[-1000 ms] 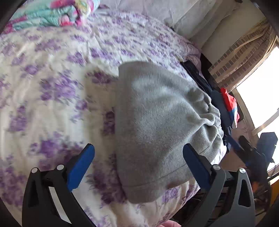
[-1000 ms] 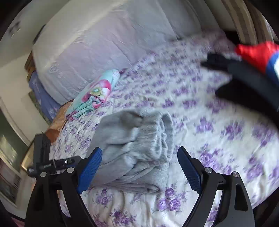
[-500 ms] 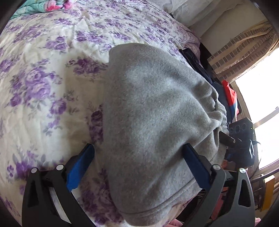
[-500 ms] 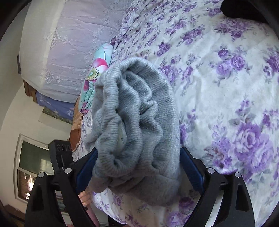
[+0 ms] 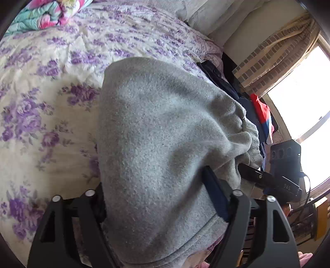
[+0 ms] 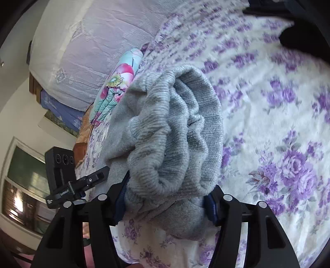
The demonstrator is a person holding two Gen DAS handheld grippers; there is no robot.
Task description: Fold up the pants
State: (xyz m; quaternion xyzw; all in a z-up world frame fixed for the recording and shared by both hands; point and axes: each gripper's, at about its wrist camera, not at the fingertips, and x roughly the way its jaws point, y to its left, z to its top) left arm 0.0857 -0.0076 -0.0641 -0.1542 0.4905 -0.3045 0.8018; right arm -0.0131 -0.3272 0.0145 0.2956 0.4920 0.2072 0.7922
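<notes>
The folded grey fleece pants (image 5: 156, 144) lie on the bed with the purple-flowered sheet (image 5: 41, 115). My left gripper (image 5: 158, 198) is shut on the near end of the bundle, and the cloth fills the space between its fingers. In the right wrist view the ribbed waistband end of the pants (image 6: 173, 140) bulges between the fingers of my right gripper (image 6: 167, 198), which is shut on it. Each gripper shows in the other's view: the right one at the pants' far side (image 5: 274, 181), the left one at the left (image 6: 72, 185).
A rolled teal and pink floral blanket (image 6: 117, 86) lies at the head of the bed (image 5: 45, 14). Dark clothes and a red garment (image 5: 262, 111) are piled at the bed's right edge by the window. A white pillow (image 6: 92, 47) stands behind.
Both grippers moved in onto the pants and closed on them, the left on the plain end, the right on the waistband end. One second ago both were open and clear of the cloth.
</notes>
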